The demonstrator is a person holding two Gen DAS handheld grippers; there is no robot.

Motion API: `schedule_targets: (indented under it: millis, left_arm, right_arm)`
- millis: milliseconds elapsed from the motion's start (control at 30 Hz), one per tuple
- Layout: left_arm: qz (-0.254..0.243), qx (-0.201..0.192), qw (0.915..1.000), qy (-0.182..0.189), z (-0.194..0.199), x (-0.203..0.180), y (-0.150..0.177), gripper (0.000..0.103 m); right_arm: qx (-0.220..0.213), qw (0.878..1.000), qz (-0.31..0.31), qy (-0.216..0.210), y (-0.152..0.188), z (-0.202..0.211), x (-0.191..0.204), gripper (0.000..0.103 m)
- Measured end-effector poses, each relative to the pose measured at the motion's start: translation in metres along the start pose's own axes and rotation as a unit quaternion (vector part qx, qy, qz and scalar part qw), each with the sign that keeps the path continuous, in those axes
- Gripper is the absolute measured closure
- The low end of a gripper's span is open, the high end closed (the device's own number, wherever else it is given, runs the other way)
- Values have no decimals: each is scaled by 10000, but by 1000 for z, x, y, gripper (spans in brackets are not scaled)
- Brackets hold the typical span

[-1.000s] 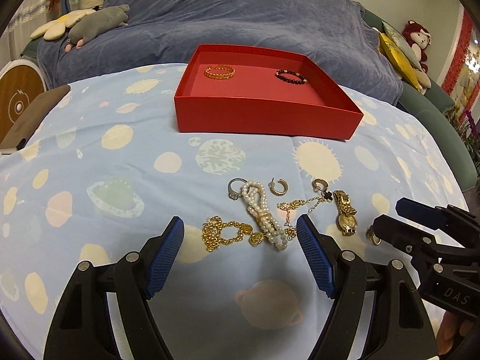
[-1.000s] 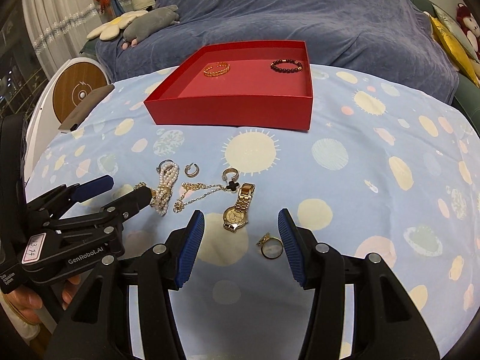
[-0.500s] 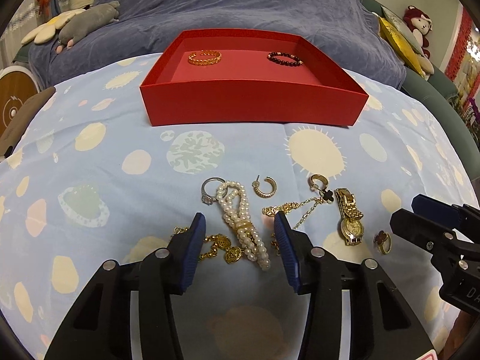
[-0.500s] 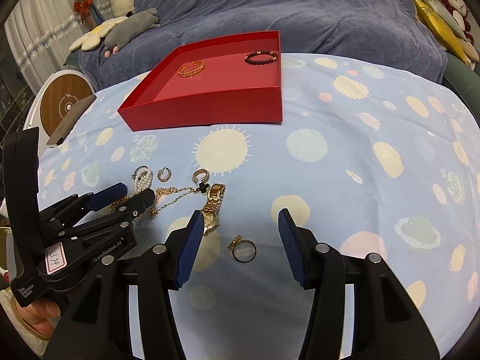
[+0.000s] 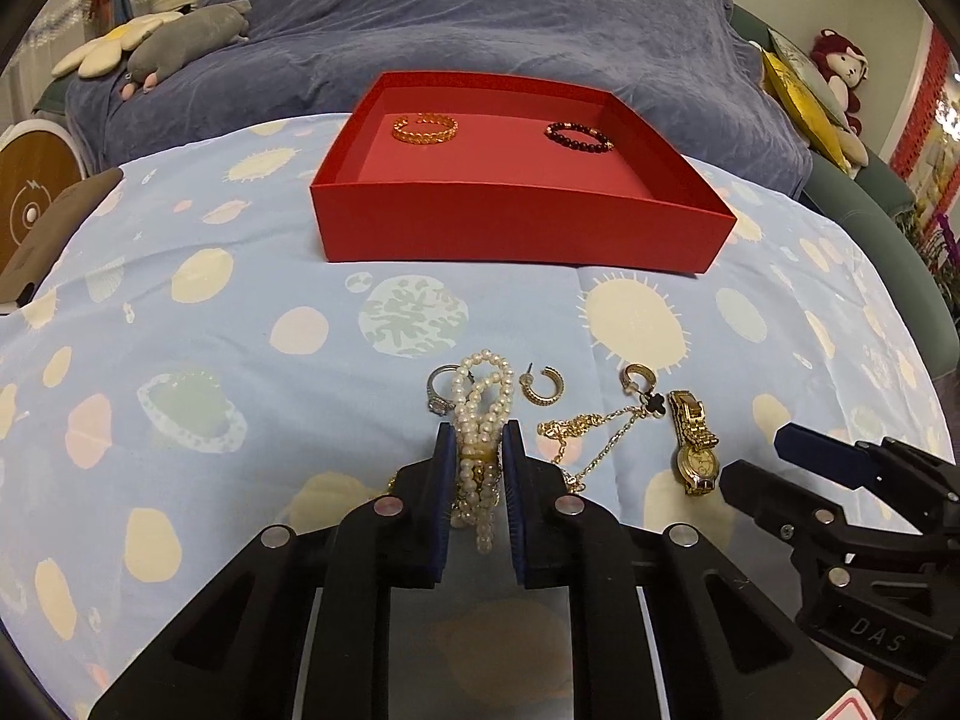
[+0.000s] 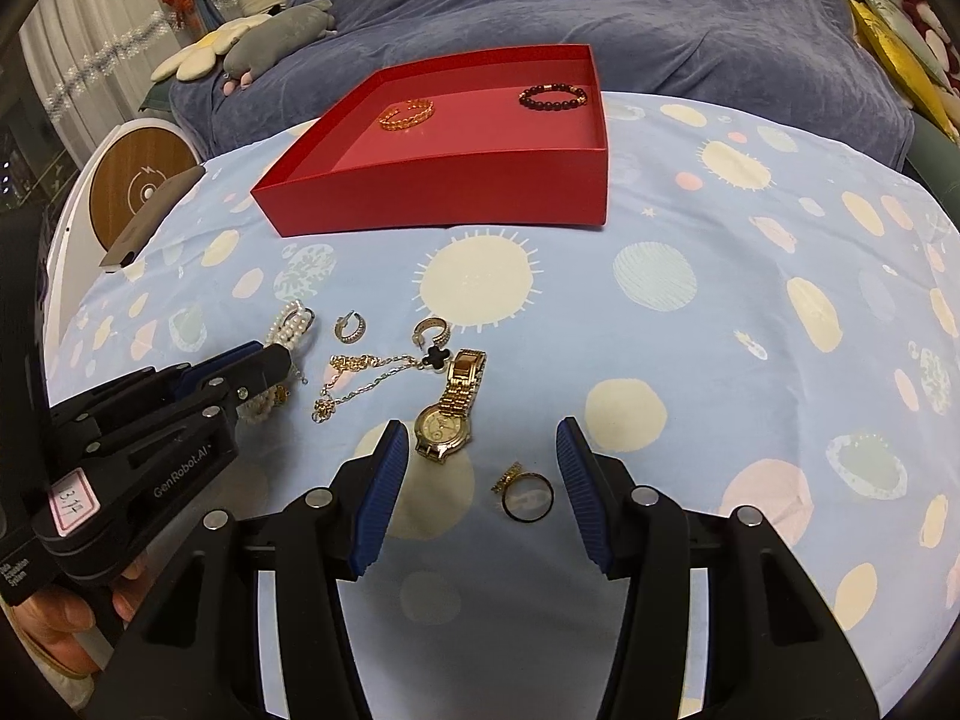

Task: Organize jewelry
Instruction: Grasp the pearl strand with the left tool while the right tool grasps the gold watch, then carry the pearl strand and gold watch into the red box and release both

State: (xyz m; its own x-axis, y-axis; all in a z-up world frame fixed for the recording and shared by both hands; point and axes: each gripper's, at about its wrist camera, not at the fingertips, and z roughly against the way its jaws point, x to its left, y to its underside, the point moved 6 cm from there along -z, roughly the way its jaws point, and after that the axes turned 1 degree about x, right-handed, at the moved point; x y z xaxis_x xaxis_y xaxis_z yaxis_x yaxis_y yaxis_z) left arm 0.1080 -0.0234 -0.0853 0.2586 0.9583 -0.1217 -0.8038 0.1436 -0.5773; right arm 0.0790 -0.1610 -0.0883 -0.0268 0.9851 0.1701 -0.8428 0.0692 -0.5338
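My left gripper (image 5: 478,468) is shut on the pearl bracelet (image 5: 480,414), which still lies on the cloth. It also shows in the right wrist view (image 6: 264,363). My right gripper (image 6: 480,480) is open and empty above a gold ring (image 6: 527,495) and a gold watch (image 6: 450,414). A gold chain with a black clover (image 6: 372,375), two hoop earrings (image 6: 350,326) and a silver ring (image 5: 441,387) lie nearby. The red box (image 5: 516,228) at the back holds a gold bangle (image 5: 425,127) and a dark bead bracelet (image 5: 578,138).
The table wears a blue cloth with sun and planet prints (image 5: 198,324). A blue-covered sofa (image 5: 480,18) with plush toys stands behind it. A dark flat object (image 6: 150,210) lies at the table's left edge.
My left gripper has moved forward over the pearl bracelet and closed on it. My right gripper stays open and has shifted a little over the watch and ring.
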Motion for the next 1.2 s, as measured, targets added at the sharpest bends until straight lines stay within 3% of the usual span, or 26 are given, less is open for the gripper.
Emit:
schedule_targets:
  millis: [367, 533, 633, 1200]
  left_arm:
    - [228, -150, 9995, 146, 17, 14, -7, 92]
    - [273, -171, 9994, 133, 20, 20, -7, 92]
    - [316, -158, 9993, 112, 19, 23, -6, 92]
    - [217, -213, 9995, 127, 22, 13, -8, 92]
  right_arm:
    - [63, 9993, 317, 161, 2, -24, 16, 56]
    - [37, 9991, 377, 186, -1, -25, 18, 75]
    - [38, 9989, 429, 185, 0, -25, 19, 81]
    - [-249, 9987, 426, -105, -4, 5, 20, 81]
